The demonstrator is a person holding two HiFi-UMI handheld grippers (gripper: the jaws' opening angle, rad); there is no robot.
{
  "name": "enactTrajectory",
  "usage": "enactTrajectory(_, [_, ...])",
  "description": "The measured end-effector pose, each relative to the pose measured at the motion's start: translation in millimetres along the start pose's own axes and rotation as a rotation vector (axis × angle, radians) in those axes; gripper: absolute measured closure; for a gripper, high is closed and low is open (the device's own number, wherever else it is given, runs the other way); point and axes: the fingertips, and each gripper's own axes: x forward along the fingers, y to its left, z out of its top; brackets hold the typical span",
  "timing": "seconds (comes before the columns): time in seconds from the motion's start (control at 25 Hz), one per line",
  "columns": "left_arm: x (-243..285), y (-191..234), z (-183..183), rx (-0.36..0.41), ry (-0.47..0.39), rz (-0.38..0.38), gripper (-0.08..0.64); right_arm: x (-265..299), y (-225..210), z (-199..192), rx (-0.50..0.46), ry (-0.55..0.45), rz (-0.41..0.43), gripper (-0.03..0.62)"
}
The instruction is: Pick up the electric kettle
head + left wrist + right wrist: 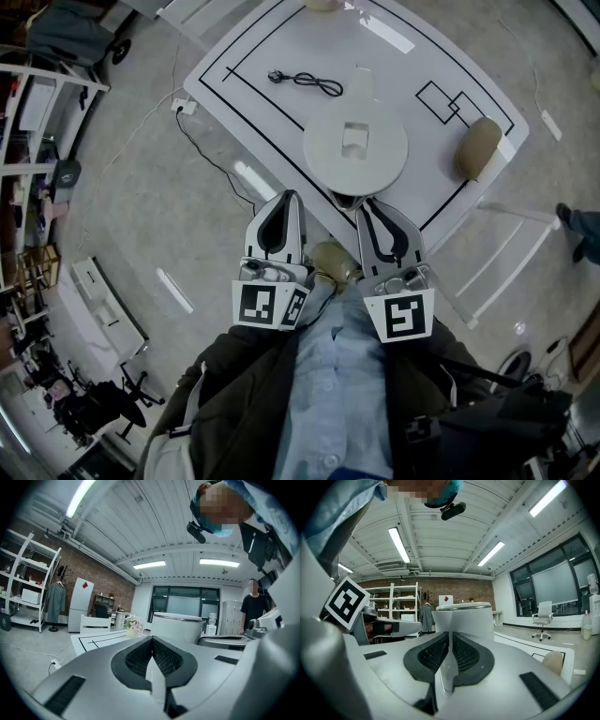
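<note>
Kettle [356, 148] on table [281, 117]; black cable [306, 82] beyond, tan object [478, 147] nearby.

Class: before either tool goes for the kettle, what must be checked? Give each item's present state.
1. Kettle upright on table: ok.
2. Left tool open for a grasp: not ok, jaws together.
3. Right tool open: not ok, jaws together.
4. Both tools empty: ok.
5. Cable apart from kettle: ok.
6. Kettle filled or empty: cannot tell.
</note>
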Motion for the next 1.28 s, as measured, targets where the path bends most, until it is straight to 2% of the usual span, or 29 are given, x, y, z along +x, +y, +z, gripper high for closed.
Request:
enactTrajectory(0.64, [-28, -2, 9, 0.014, -0.025, 0.073, 0.555, 6, 17, -7, 0.033, 0.030, 0.101, 0.557])
enactTrajectory(0.8, [-30, -32, 5, 0.012, -0.024, 0.016, 0.555, -14, 7, -5, 0.041, 0.030, 0.073, 0.557])
enactTrajectory(1.04, [-19, -98, -7, -0.003, -0.026, -0.150, 0.555, -58, -20, -14, 0.012, 0.065, -0.005, 0.557])
enactTrajectory(1.28, [-1, -120, -5, -0.021, -0.056, -0.194, 0.555, -79, -47, -12, -0.009, 0.049, -0.077, 0.557])
